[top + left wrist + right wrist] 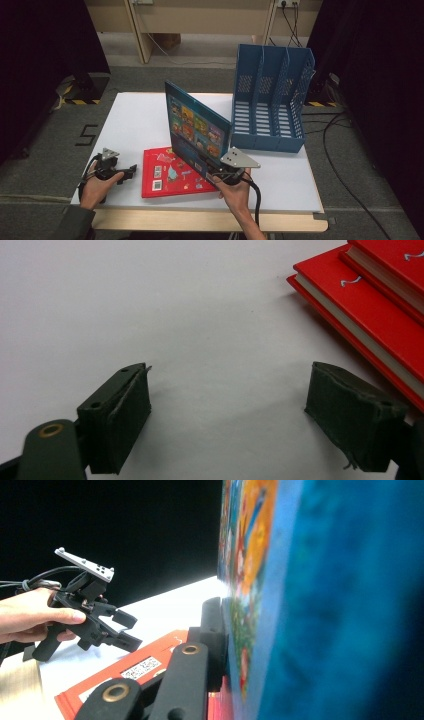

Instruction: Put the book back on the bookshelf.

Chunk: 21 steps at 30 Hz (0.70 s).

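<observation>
Right gripper [212,172], lower middle of the high view, pinches the upright blue book [197,127]; left gripper [131,170], lower left, sits spread beside the red book [172,172].

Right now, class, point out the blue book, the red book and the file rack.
blue book [197,127]: high view, middle of its picture cover.
red book [167,175]: high view, cover centre.
file rack [270,142]: high view, front base edge.

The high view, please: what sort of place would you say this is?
Probably a recording booth or lab rather than a real office: a small white table on grey carpet, dark curtains at both sides, and loose cables across the floor. A blue file rack stands on the table.
</observation>
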### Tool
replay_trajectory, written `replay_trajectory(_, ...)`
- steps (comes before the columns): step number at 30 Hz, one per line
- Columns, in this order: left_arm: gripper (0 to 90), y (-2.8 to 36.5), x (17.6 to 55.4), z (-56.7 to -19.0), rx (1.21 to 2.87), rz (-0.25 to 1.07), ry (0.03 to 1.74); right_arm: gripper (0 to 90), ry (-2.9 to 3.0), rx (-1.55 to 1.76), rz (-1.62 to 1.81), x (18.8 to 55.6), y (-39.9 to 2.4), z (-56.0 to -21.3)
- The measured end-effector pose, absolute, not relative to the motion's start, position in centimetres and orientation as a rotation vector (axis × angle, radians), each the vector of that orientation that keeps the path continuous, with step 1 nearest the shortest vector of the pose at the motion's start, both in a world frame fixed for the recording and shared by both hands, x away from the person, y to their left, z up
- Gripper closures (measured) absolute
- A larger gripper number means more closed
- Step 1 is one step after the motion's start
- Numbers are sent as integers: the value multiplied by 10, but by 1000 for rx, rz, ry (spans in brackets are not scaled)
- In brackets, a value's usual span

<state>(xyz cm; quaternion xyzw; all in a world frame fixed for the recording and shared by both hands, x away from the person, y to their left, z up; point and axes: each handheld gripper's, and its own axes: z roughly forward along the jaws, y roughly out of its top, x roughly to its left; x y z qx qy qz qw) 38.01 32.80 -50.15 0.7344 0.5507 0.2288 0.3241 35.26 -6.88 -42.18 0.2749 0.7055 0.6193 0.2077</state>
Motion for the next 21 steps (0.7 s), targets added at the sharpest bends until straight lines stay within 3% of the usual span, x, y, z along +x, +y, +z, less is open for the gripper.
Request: replay_trajectory(21,163,329,380,-501,1934,595,1440,823,2004,676,1694,352,-75,-404)
